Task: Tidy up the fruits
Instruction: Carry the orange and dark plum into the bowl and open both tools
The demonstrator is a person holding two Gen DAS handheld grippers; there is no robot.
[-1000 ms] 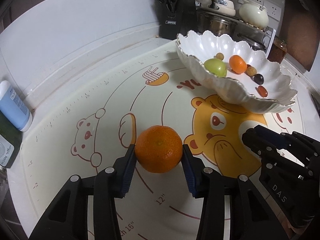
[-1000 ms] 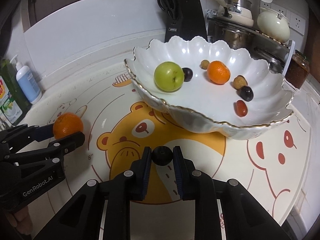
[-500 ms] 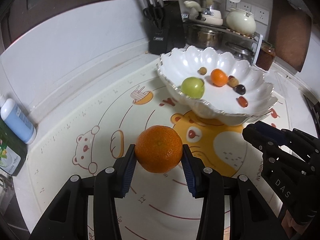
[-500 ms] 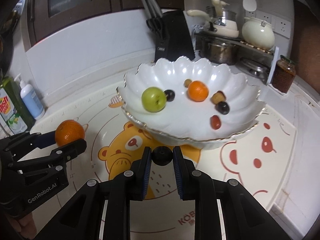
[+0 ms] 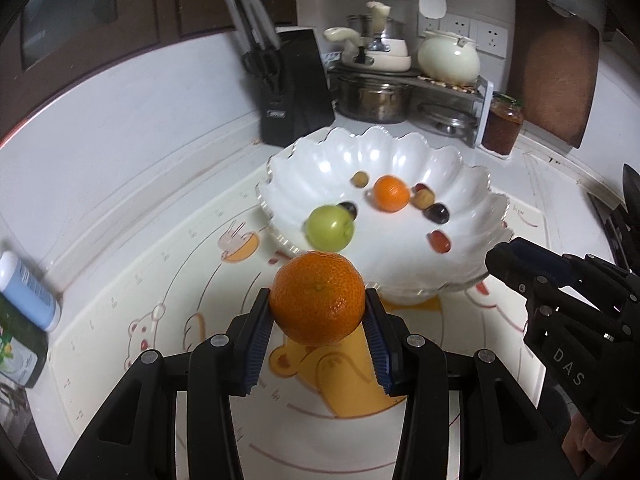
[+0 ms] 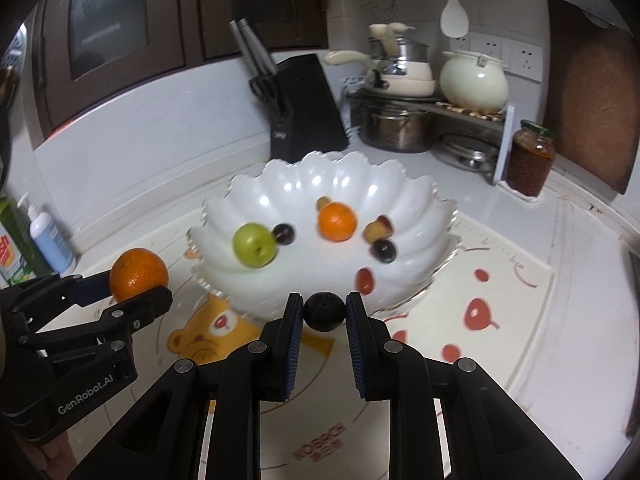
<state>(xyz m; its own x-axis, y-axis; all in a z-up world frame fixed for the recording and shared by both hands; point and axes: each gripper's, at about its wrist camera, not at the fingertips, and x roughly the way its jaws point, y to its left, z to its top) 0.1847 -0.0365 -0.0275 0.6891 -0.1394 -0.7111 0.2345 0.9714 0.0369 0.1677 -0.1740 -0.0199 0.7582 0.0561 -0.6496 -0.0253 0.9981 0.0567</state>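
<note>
Orange and dark fruit carried toward the scalloped bowl (image 5: 460, 184).
Left wrist: left gripper (image 5: 318, 320) clamps the firm, round mandarin (image 5: 318, 298) across its middle, above the mat.
Right wrist: right gripper (image 6: 322, 318) pinches a small, slippery dark berry (image 6: 324, 312) near the bowl's rim.

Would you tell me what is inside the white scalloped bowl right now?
The white scalloped bowl holds a green apple, a small orange, and several small dark, red and tan fruits. Its near floor is hidden behind the rim.

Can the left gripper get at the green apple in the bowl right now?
Probably not: the left gripper is shut on an orange. The white bowl is open-topped, leaving the green apple exposed.
</note>
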